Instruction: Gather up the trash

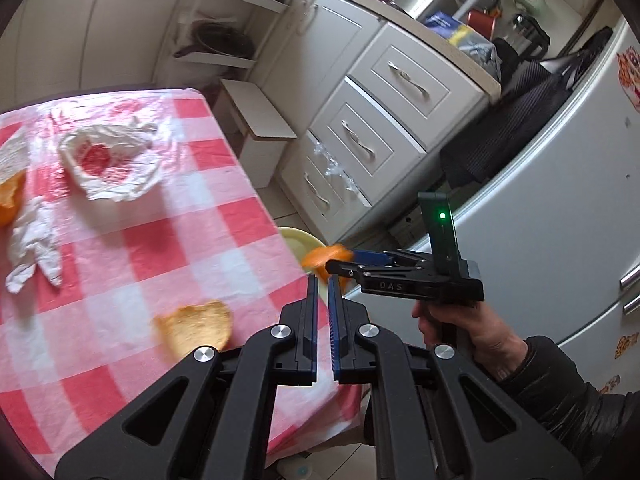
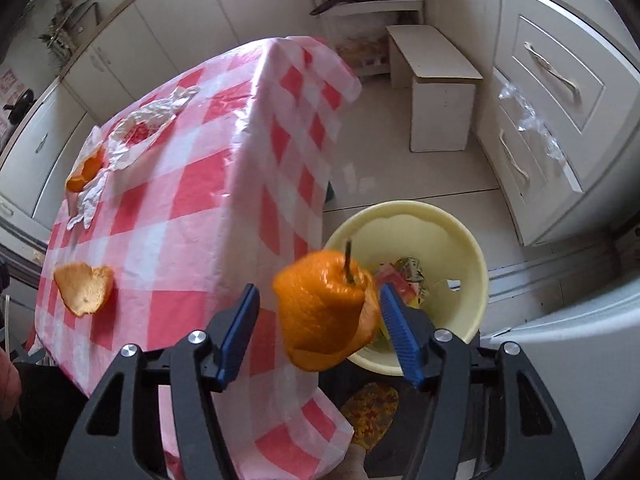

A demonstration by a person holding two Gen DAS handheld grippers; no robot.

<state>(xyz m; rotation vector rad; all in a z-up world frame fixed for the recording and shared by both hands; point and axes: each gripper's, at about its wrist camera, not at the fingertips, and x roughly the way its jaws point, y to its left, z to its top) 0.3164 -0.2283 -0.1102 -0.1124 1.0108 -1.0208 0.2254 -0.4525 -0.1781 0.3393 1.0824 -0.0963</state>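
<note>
A large orange peel [image 2: 326, 312] with a stem sits between the fingers of my right gripper [image 2: 320, 300], whose jaws stand wide apart; the peel touches the right finger and hangs beside a yellow bowl [image 2: 460, 236] holding wrappers on the floor. In the left wrist view the right gripper [image 1: 340, 264] and the peel [image 1: 326, 258] are past the table edge over the bowl [image 1: 294, 238]. My left gripper [image 1: 323, 284] is shut and empty over the table edge. On the red checked tablecloth [image 1: 160, 248] lie another peel [image 1: 198, 326], a crumpled wrapper [image 1: 112, 160], a tissue [image 1: 34, 248] and a further peel [image 1: 10, 200].
White drawers [image 1: 384, 120] and a fridge [image 1: 560, 208] stand to the right. A small white stool [image 2: 436, 80] stands on the tiled floor beyond the table. A patterned cloth [image 2: 370, 410] lies below the bowl.
</note>
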